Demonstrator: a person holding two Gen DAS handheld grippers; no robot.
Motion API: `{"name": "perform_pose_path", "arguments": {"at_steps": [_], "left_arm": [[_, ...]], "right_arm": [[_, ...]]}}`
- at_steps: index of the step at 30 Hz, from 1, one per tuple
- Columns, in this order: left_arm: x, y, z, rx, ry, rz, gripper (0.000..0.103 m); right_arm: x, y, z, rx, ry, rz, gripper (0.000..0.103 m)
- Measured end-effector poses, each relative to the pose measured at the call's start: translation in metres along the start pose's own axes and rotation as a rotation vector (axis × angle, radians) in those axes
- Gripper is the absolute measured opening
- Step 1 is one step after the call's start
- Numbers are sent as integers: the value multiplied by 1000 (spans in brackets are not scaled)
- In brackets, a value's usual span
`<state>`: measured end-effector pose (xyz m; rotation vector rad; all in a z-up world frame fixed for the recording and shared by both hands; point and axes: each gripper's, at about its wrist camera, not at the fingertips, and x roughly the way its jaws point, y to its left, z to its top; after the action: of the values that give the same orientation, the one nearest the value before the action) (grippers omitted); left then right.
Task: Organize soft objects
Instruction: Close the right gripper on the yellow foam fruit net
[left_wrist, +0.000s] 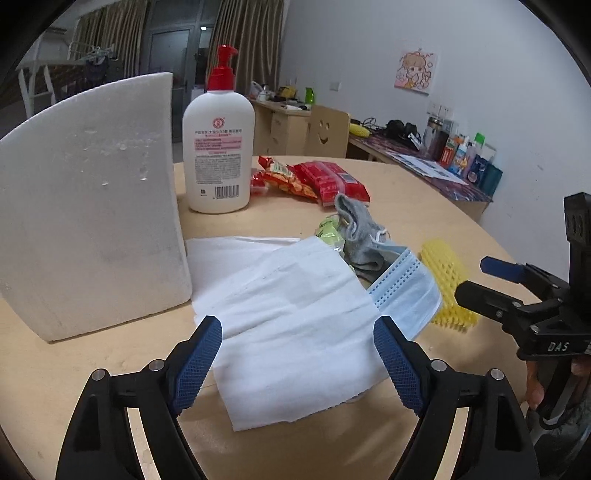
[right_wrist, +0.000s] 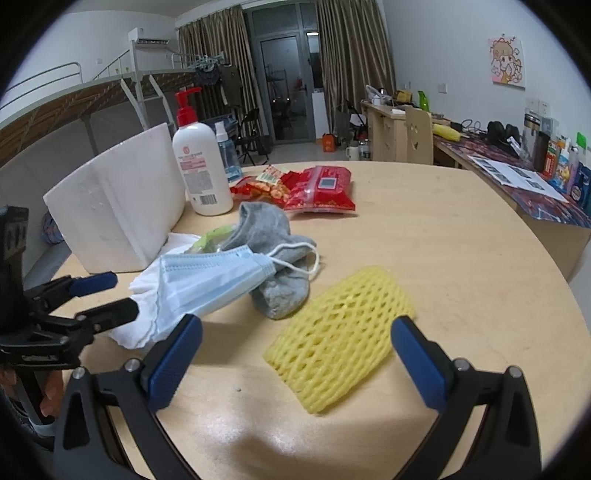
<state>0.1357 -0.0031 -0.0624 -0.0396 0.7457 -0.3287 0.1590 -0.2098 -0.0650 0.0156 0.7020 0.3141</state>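
**A:** Left wrist view is showing your left gripper (left_wrist: 297, 360) spread wide, holding nothing, with the flat white paper tissue sheet (left_wrist: 291, 314) lying between its blue pads (left_wrist: 197, 363). You're lining up on the tissue's near edge, I'd judge, since it's the top layer of the pile.

**B:** And your right gripper (right_wrist: 295, 363) is also standing wide and empty, hovering just short of the yellow foam net sleeve (right_wrist: 340, 338), which is lying flat on the round wooden table (right_wrist: 461, 258), apart from the pile.

**A:** The pleated blue face mask (left_wrist: 404, 291) is resting partly over the tissue, and the crumpled grey sock (left_wrist: 360, 236) is sitting behind it.

**B:** The right wrist view is giving you more there: the mask's white ear loop (right_wrist: 306, 258) is draping across the sock, so lifting one may drag the other.

**A:** What the left view is showing better is how far the tissue is spreading toward the white foam block (left_wrist: 88, 206); from the right it's looking like a bunched edge.

**B:** Behind everything, the white pump bottle with the red cap (right_wrist: 201, 162) and the red snack packets (right_wrist: 317, 190) are standing clear of the soft things.
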Motion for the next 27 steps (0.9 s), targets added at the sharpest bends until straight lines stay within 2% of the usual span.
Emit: {"name": "perform_pose_path", "arguments": {"at_steps": [8, 10, 11, 13, 17, 19, 24, 27], "left_arm": [[13, -3, 0, 16, 47, 25, 83], [16, -1, 1, 9, 56, 33, 66], [17, 0, 0, 5, 59, 36, 62], [20, 1, 0, 2, 74, 35, 48], [25, 3, -2, 0, 104, 33, 30], [24, 3, -3, 1, 103, 27, 15], [21, 3, -4, 9, 95, 22, 4], [21, 3, -5, 8, 99, 7, 4]], "right_arm": [[16, -6, 2, 5, 76, -81, 103], [22, -11, 0, 22, 103, -92, 103], [24, -12, 0, 24, 111, -94, 103], [26, -14, 0, 28, 126, -108, 103], [26, -12, -1, 20, 130, -120, 103], [28, -13, -2, 23, 138, -126, 103], [29, -15, -2, 28, 147, -136, 102], [32, -16, -3, 33, 167, -132, 82]]}}
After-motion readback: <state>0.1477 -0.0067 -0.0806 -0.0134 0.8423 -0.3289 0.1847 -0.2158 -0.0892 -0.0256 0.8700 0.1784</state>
